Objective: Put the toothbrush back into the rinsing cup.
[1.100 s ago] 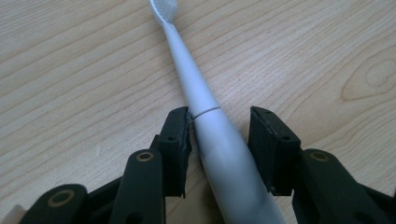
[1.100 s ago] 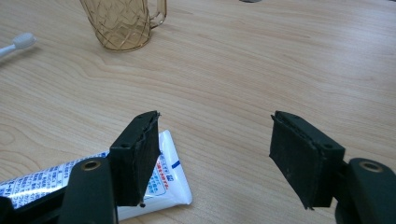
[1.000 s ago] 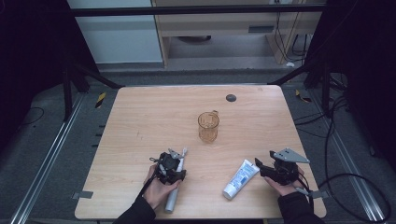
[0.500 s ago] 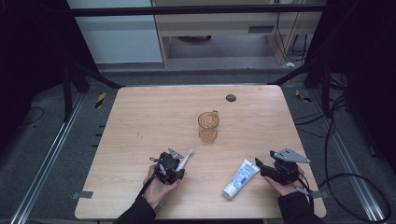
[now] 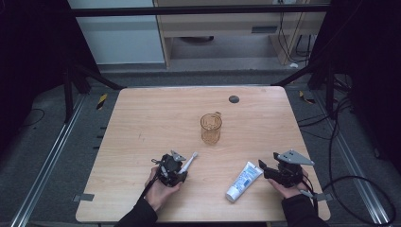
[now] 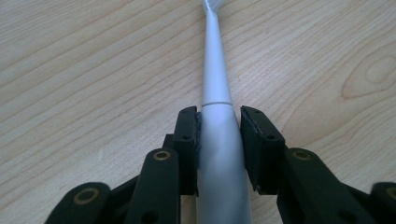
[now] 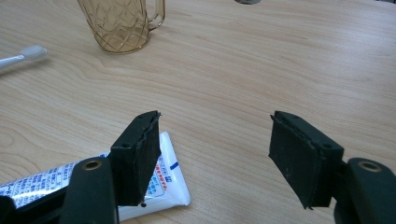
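A white toothbrush lies on the wooden table, its head aimed at the amber cup. My left gripper has just been closing and is shut on the handle, both pads against its sides. The brush head also appears at the left of the right gripper view, near the cup. My right gripper rests open at the front right. A white toothpaste tube lies beside and partly under its left jaw, with nothing between the pads.
A small dark round disc sits near the table's far edge. Cables trail on the floor to the right of the table. Bare wood surrounds the cup at mid-table.
The toothbrush has swung so its head now points up and right toward the cup. The left gripper's jaws have closed onto the handle. The right gripper and tube kept still.
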The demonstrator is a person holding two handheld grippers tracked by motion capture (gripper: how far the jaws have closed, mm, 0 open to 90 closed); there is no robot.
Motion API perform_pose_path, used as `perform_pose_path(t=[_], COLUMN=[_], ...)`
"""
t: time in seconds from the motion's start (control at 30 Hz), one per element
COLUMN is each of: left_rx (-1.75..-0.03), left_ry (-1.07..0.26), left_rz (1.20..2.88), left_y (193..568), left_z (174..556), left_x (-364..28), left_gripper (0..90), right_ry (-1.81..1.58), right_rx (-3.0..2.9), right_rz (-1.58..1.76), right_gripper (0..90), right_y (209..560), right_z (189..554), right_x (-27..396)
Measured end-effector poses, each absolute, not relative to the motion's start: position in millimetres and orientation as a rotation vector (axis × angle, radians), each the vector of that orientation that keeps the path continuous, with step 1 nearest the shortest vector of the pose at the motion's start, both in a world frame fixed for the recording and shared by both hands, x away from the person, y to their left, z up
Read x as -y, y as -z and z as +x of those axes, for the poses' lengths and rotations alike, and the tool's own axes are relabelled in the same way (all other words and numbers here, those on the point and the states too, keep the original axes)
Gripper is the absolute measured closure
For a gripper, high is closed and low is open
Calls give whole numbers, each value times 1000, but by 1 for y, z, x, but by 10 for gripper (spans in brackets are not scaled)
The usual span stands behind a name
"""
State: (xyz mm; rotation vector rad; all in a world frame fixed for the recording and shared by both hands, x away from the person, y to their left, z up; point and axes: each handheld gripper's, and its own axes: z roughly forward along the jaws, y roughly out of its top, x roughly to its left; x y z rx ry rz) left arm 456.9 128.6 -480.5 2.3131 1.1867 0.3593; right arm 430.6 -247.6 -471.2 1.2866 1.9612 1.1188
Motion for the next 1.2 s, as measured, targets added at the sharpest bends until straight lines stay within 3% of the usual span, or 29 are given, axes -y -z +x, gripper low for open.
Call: perform_pose_path(t=[0.43, 1.2], left_rx=[-1136, -1051], left_ry=[-355, -487], left_rz=[2250, 2034], left_y=[462, 405], left_z=[454, 445], left_x=[-139, -161], left_gripper=[678, 680], right_ry=[-1121, -1117], right_rx=[-1959, -1952], right_rz=[1289, 1301], right_gripper=[337, 339], right_y=[471, 471], right_z=[430, 431], right_x=[248, 249])
